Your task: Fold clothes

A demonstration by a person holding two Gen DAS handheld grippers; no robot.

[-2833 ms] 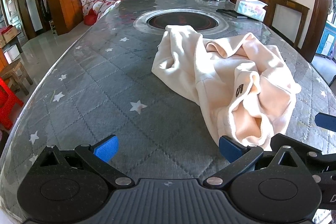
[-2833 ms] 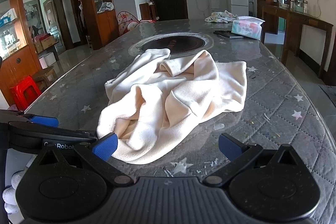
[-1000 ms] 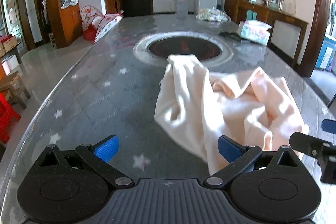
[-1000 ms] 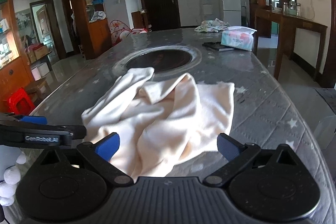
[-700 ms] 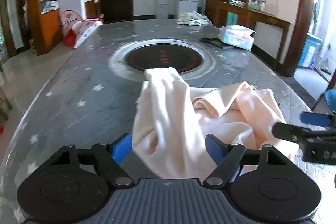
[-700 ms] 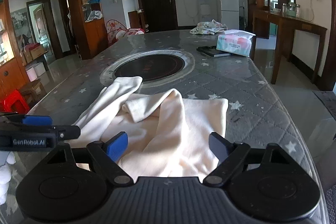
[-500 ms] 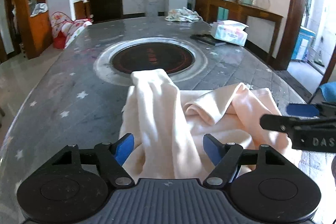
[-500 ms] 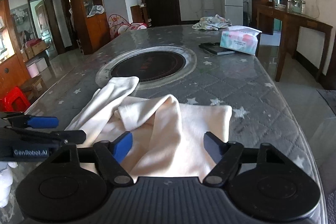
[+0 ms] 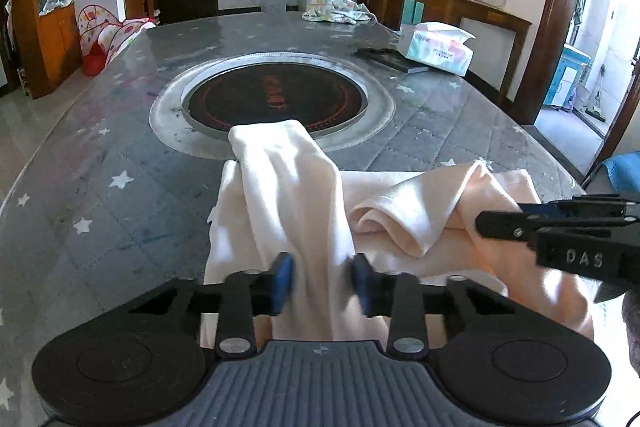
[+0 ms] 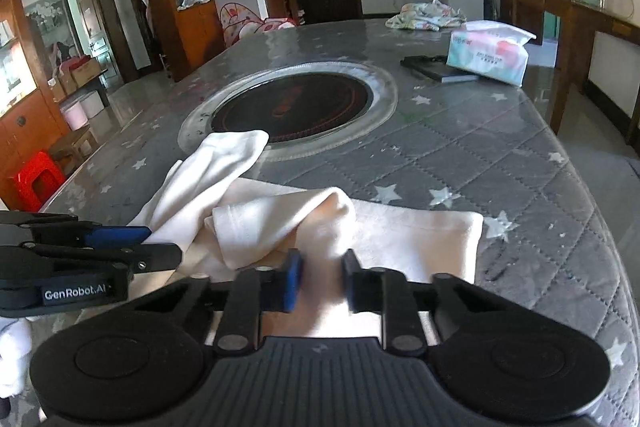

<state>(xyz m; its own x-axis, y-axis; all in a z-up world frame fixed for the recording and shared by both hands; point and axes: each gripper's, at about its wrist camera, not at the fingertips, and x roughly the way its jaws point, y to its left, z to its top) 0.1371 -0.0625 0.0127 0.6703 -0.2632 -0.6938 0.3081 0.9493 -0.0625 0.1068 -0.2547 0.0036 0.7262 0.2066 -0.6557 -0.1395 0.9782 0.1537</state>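
Both tongs — left gripper [image 9: 320, 281] and right gripper [image 10: 319, 281] — have just been closing and now pinch the cream garment [image 9: 296, 195] on the table [image 9: 100, 211]; bunched layers could slip free when lifted.

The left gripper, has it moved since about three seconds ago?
Yes. The left gripper has gone forward toward the round cooktop, and its jaws have just been closing onto the cream garment.

Daylight came from the right, glaring off the glossy worktop [image 9: 440, 115]. Fisheye bending curved the edges; the blue fingers [image 9: 282, 281] looked motion-blurred.
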